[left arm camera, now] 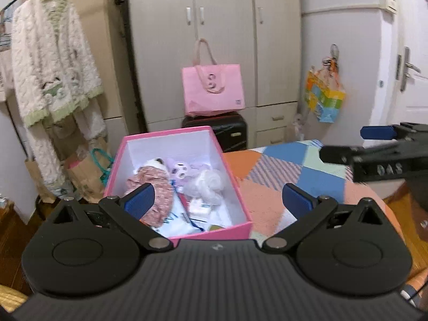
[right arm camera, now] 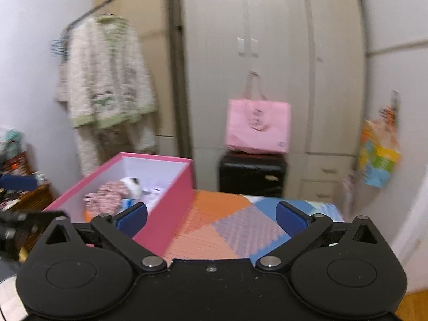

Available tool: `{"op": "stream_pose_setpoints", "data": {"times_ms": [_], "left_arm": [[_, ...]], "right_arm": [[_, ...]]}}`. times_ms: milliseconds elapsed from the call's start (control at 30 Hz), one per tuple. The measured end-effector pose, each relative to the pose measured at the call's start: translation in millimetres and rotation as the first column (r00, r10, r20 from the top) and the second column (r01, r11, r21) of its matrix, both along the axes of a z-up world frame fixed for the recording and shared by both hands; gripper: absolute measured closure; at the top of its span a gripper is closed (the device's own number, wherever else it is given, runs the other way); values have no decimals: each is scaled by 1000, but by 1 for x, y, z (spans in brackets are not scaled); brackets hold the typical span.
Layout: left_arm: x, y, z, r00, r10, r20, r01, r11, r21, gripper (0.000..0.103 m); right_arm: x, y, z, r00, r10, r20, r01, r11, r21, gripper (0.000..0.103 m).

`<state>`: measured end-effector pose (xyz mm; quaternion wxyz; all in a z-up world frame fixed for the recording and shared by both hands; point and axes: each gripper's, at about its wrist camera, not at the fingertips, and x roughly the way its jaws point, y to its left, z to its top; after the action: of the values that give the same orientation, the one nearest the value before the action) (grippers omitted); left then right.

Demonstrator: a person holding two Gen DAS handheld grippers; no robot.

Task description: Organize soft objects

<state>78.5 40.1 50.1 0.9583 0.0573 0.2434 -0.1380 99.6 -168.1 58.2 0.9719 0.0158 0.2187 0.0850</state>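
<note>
A pink box (left arm camera: 235,231) with white inner walls sits on a patchwork bedspread (left arm camera: 281,171). Inside lie a plush in a pink knit garment (left arm camera: 152,187), a purple plush (left arm camera: 180,171), a white fluffy plush (left arm camera: 207,184) and some packets. My left gripper (left arm camera: 218,200) is open and empty, above the box's near end. My right gripper (right arm camera: 211,218) is open and empty, to the right of the box (right arm camera: 171,208), over the bedspread (right arm camera: 227,224). It also shows at the right edge of the left wrist view (left arm camera: 374,144). The knit plush (right arm camera: 107,195) shows in the box.
A pink tote bag (left arm camera: 212,91) stands on a black suitcase (left arm camera: 232,131) against a beige wardrobe (left arm camera: 227,26). A fluffy white robe (left arm camera: 50,80) hangs on a rack at left. A colourful bag (left arm camera: 325,96) hangs right. Paper bags (left arm camera: 83,176) stand on the floor.
</note>
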Motion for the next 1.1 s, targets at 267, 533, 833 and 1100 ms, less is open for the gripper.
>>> {"op": "stream_pose_setpoints", "data": {"times_ms": [267,533,833,1100], "left_arm": [[-19,5,4,998,61,24,-59,996,-69,0],[-17,-1,-15,992,123,-6,-123,991,-53,0],[-29,-6,-25,989,139,41,-136,989,-56,0],[-37,-3,-30,984,166,68,-162,985,-59,0]], "right_arm": [[-27,-17,9,999,31,-28,-30,998,56,0],[-50,-15,0,999,-46,-13,46,999,-2,0],[-59,-10,-10,997,-77,-21,76,997,-20,0],[-66,-3,-16,993,-121,-10,120,991,-60,0]]}}
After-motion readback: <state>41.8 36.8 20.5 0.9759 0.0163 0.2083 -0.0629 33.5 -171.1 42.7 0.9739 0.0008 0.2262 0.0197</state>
